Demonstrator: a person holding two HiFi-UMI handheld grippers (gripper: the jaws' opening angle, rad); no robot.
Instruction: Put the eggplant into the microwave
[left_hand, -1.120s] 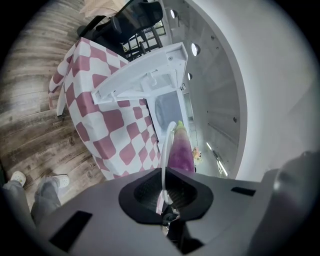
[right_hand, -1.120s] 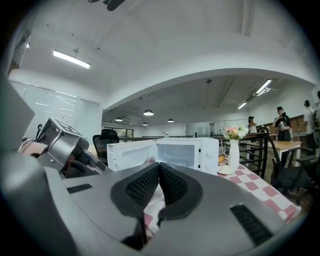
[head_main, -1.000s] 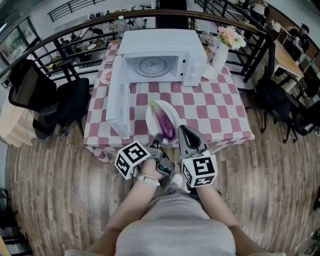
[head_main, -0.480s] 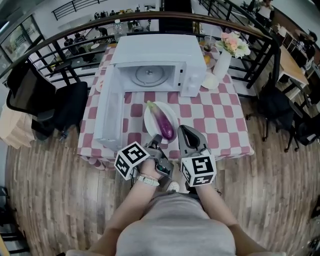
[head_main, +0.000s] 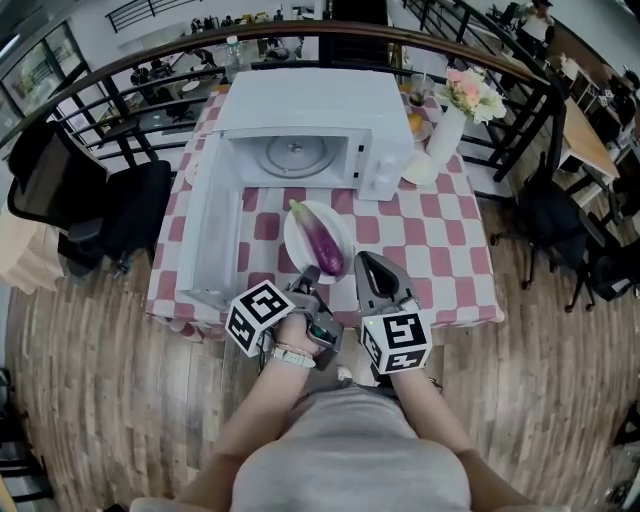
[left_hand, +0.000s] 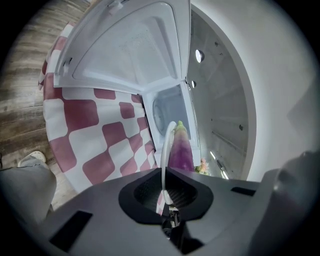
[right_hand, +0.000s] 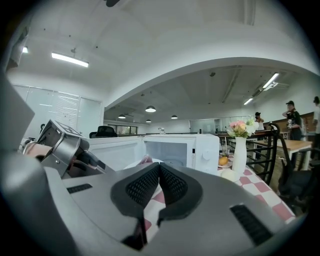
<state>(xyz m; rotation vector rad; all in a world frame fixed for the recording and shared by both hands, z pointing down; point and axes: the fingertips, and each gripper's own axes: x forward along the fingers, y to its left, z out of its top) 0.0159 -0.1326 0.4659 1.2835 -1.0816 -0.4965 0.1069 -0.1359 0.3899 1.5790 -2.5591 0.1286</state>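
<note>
A purple eggplant (head_main: 322, 243) lies on a white plate (head_main: 297, 238) on the checkered table, just in front of the white microwave (head_main: 300, 100). The microwave's door (head_main: 215, 235) stands swung open to the left, and the glass turntable (head_main: 295, 155) shows inside. My left gripper (head_main: 310, 273) is shut on the plate's near rim. In the left gripper view that rim (left_hand: 164, 155) runs into the left gripper (left_hand: 167, 186), with the eggplant (left_hand: 181, 150) behind it. My right gripper (head_main: 364, 259) is shut on nothing beside the plate's right edge. The right gripper view shows the right gripper (right_hand: 159, 168) pointing at the microwave (right_hand: 202, 147).
A white vase of flowers (head_main: 440, 125) stands right of the microwave, with an orange (head_main: 415, 122) on a small plate beside it. The red-and-white tablecloth (head_main: 430, 240) hangs over the table's near edge. A black chair (head_main: 60, 180) stands to the left, and a railing runs behind.
Both grippers and the plate with the eggplant have moved forward, nearer the microwave's opening. The left gripper has kept its hold on the rim.
</note>
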